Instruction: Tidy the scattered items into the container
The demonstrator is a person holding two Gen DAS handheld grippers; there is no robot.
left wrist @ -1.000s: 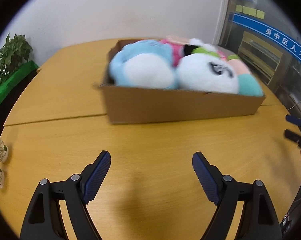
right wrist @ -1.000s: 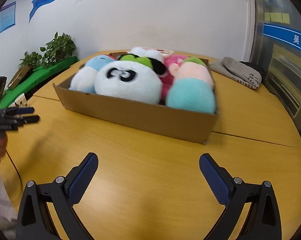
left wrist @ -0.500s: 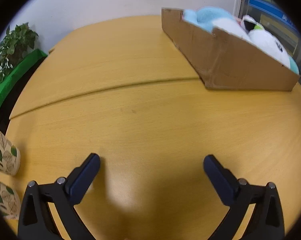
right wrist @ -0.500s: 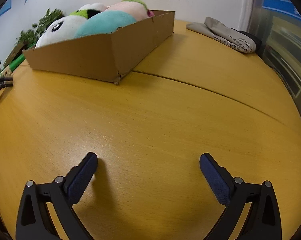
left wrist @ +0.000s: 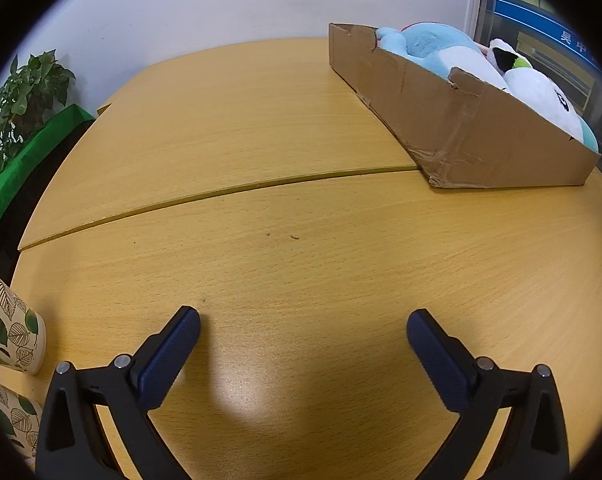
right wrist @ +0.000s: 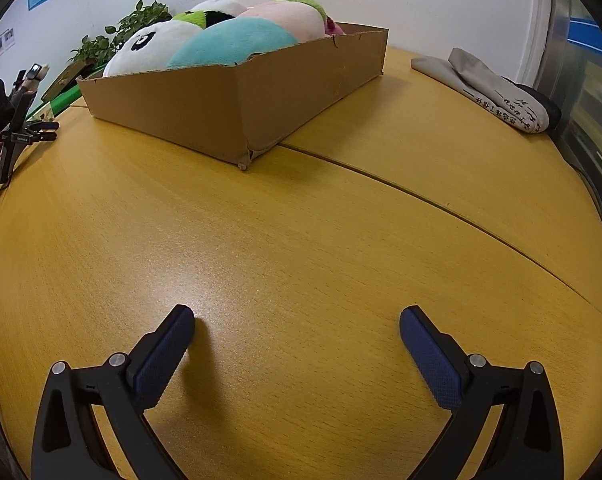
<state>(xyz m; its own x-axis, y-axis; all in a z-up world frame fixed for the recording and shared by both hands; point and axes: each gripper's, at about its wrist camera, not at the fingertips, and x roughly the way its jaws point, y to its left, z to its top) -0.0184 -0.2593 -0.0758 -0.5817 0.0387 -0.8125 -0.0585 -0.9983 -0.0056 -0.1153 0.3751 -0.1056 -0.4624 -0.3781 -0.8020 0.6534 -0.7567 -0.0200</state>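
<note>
Honey-yellow wood-grain counter [left wrist: 261,152]; plain brown cardboard box [right wrist: 237,108] holding a white panda plush with black eye patches [right wrist: 149,46], a teal plush [right wrist: 233,42], a pale pink one [right wrist: 289,18]; white paper cup with green leaf print [left wrist: 9,328] at the counter's left edge; dark blue textured fingers [right wrist: 163,354].

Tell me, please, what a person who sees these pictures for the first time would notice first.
First comes the cardboard box on the yellow wooden table, heaped with plush toys: a white panda, a teal one and a light blue one. Next come the two open, empty tongs, left and right, low over bare wood.
</note>
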